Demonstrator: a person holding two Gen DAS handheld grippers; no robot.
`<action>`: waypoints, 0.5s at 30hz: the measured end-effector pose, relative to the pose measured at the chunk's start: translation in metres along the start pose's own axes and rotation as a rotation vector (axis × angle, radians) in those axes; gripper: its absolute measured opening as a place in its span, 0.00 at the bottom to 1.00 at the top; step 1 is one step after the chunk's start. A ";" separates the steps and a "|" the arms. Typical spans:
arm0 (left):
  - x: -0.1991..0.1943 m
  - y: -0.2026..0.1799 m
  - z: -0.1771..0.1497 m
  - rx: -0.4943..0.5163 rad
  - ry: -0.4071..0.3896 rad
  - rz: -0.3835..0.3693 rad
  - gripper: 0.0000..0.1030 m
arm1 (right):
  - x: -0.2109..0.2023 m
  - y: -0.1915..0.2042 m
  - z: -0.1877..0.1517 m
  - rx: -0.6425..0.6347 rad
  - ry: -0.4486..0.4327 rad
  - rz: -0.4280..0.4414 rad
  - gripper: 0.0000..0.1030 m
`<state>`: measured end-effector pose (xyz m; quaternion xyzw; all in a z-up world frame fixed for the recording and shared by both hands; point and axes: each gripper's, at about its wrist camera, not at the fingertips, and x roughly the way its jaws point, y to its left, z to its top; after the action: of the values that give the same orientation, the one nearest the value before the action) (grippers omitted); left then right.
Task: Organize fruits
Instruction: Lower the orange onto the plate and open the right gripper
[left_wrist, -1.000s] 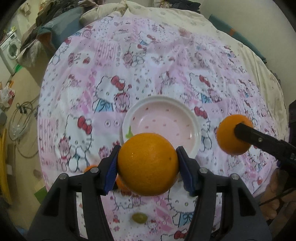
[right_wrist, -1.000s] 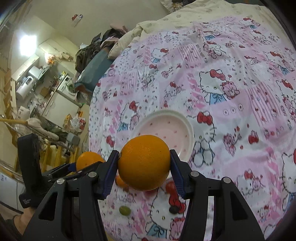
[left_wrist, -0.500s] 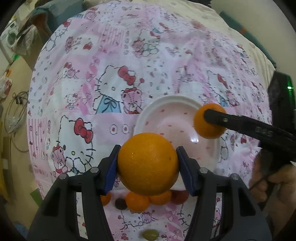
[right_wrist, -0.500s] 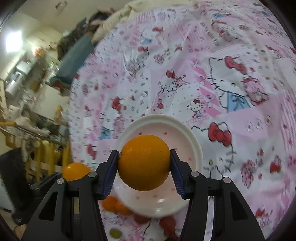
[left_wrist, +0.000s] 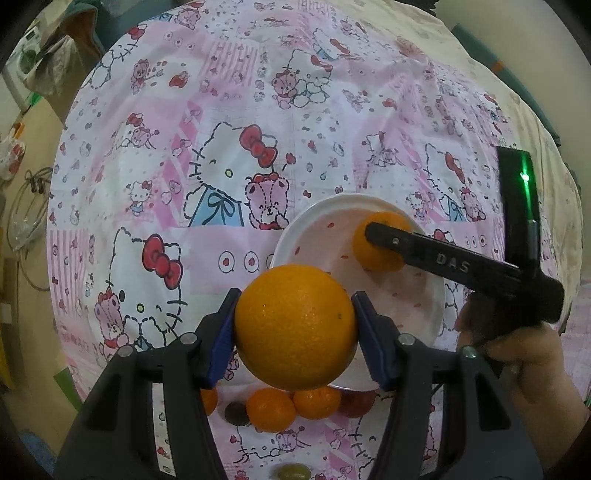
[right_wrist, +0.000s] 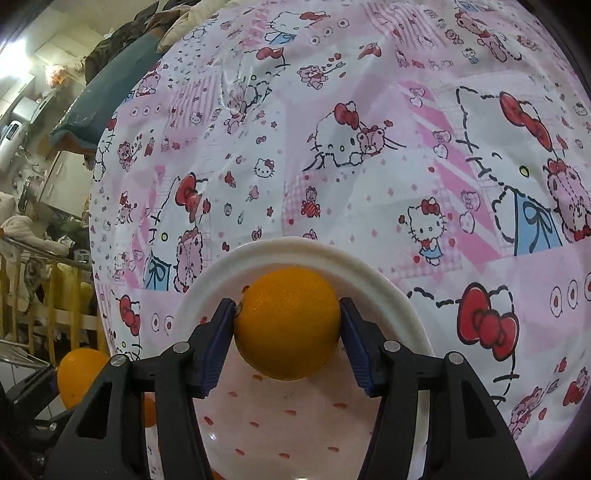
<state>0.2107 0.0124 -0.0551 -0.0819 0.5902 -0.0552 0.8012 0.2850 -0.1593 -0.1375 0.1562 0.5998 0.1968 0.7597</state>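
Observation:
My left gripper (left_wrist: 295, 325) is shut on a large orange (left_wrist: 295, 326) and holds it just above the near rim of a white plate (left_wrist: 332, 201) with a pink speckled centre. My right gripper (right_wrist: 288, 314) has a second orange (right_wrist: 288, 326) low over the far part of the plate (right_wrist: 295, 243). Its jaws are opening, and both blue pads still touch the fruit's sides. In the left wrist view that orange (left_wrist: 380, 254) shows under the right gripper's black finger (left_wrist: 406, 247). The left-held orange (right_wrist: 79, 373) appears at the lower left of the right wrist view.
The plate lies on a pink cartoon-cat sheet (left_wrist: 221, 147). Near its front rim lie small oranges (left_wrist: 271, 410), a red fruit (left_wrist: 356, 402), a dark fruit (left_wrist: 236, 411) and a green one (left_wrist: 293, 472). A hand (left_wrist: 517, 362) grips the right tool. Clutter sits beyond the left edge.
The right gripper has come down and in from the right, bringing its orange over the plate and low into it. The left gripper with its orange has sunk toward the plate's near rim.

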 end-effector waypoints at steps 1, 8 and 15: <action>0.001 0.000 0.000 -0.002 0.002 0.000 0.54 | -0.002 0.000 -0.001 -0.011 -0.008 -0.015 0.65; 0.005 -0.002 0.000 0.000 -0.031 0.009 0.54 | -0.020 -0.010 0.003 0.018 -0.038 0.000 0.69; 0.035 -0.015 0.015 0.028 -0.054 -0.003 0.54 | -0.047 -0.013 0.002 0.047 -0.088 0.031 0.69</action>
<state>0.2355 -0.0083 -0.0809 -0.0731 0.5672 -0.0626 0.8179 0.2787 -0.1937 -0.1038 0.1918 0.5677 0.1870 0.7784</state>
